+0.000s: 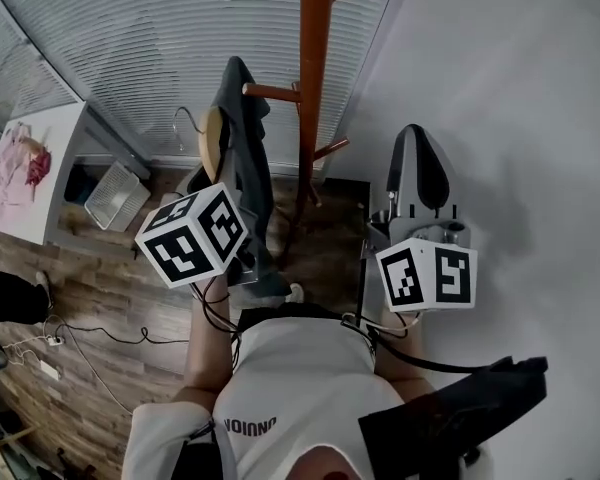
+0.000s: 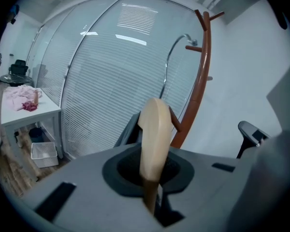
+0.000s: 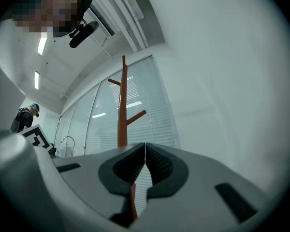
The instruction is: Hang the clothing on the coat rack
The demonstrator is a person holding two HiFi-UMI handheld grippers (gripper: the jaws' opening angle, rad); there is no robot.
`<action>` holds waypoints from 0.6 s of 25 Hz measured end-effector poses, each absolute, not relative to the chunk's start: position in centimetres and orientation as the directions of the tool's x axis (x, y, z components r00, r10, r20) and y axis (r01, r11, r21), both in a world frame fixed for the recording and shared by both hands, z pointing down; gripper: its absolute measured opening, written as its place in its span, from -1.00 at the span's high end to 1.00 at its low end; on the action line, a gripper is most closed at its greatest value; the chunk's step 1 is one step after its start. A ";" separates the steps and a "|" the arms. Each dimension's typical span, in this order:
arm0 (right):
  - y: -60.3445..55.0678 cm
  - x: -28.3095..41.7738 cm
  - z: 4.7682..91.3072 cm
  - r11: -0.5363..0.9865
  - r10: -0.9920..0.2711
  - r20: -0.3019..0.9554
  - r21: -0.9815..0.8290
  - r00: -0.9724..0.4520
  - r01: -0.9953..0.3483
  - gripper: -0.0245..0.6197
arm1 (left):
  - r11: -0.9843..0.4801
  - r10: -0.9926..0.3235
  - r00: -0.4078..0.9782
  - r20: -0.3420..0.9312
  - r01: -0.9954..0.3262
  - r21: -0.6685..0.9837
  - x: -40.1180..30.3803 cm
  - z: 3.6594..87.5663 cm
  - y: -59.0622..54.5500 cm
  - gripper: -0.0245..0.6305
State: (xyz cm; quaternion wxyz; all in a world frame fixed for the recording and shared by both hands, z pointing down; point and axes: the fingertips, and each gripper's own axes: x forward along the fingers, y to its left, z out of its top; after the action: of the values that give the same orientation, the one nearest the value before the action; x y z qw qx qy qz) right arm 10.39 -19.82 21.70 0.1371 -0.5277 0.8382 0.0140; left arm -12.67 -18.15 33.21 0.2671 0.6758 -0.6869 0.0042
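Observation:
My left gripper (image 1: 220,183) is shut on the end of a pale wooden hanger (image 2: 154,134) and holds it up beside the red-brown coat rack (image 1: 315,68). A dark garment (image 1: 248,173) hangs from the hanger (image 1: 212,140) and trails down toward the floor. The hanger's metal hook (image 2: 176,47) curves up close to the rack's pole (image 2: 198,81), apart from its pegs. My right gripper (image 1: 418,140) points upward to the right of the rack, shut with nothing between its pads (image 3: 154,158). The rack (image 3: 122,110) stands ahead of it.
A white table (image 1: 50,183) at the left carries pink cloth (image 1: 15,163), with a white wire basket (image 1: 115,196) beside it. Cables (image 1: 90,338) lie on the wooden floor. Window blinds run behind the rack and a white wall stands to the right. Another dark cloth (image 1: 460,418) hangs at lower right.

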 end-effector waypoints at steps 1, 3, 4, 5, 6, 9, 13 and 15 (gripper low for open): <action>-20.1 10.5 21.7 0.448 -0.878 -0.247 -0.126 -0.410 -0.885 0.86 | 0.092 -0.926 0.049 0.374 -0.932 0.349 -12.6 33.2 -18.4 0.82; -20.6 10.6 21.5 0.456 -0.874 -0.251 -0.134 -0.415 -0.880 0.86 | 0.102 -0.925 0.035 0.378 -0.936 0.338 -12.4 33.0 -18.8 0.82; -20.7 10.7 21.4 0.457 -0.874 -0.253 -0.138 -0.415 -0.879 0.86 | 0.107 -0.925 0.029 0.379 -0.937 0.333 -12.4 32.9 -19.0 0.82; -20.9 10.9 21.4 0.457 -0.874 -0.254 -0.142 -0.414 -0.878 0.86 | 0.110 -0.924 0.025 0.380 -0.938 0.328 -12.4 32.8 -19.1 0.82; -21.0 11.0 21.5 0.456 -0.875 -0.254 -0.146 -0.413 -0.878 0.86 | 0.113 -0.924 0.021 0.381 -0.939 0.324 -12.4 32.8 -19.2 0.82; -21.4 11.1 21.5 0.450 -0.878 -0.259 -0.155 -0.403 -0.880 0.86 | 0.113 -0.924 0.016 0.383 -0.943 0.313 -12.7 32.7 -19.8 0.82; -22.2 10.9 21.0 0.441 -0.881 -0.272 -0.174 -0.388 -0.880 0.86 | 0.107 -0.919 0.018 0.395 -0.950 0.293 -12.9 32.6 -21.1 0.82; -22.5 10.8 20.9 0.435 -0.883 -0.278 -0.180 -0.378 -0.883 0.86 | 0.096 -0.917 0.027 0.399 -0.954 0.285 -12.8 32.8 -21.6 0.82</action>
State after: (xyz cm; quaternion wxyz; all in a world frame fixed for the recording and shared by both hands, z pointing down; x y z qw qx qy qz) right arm 10.80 -22.48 20.91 0.1681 -0.5317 0.8301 -0.0006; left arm -12.84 -21.60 32.83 0.2508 0.6711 -0.6966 0.0369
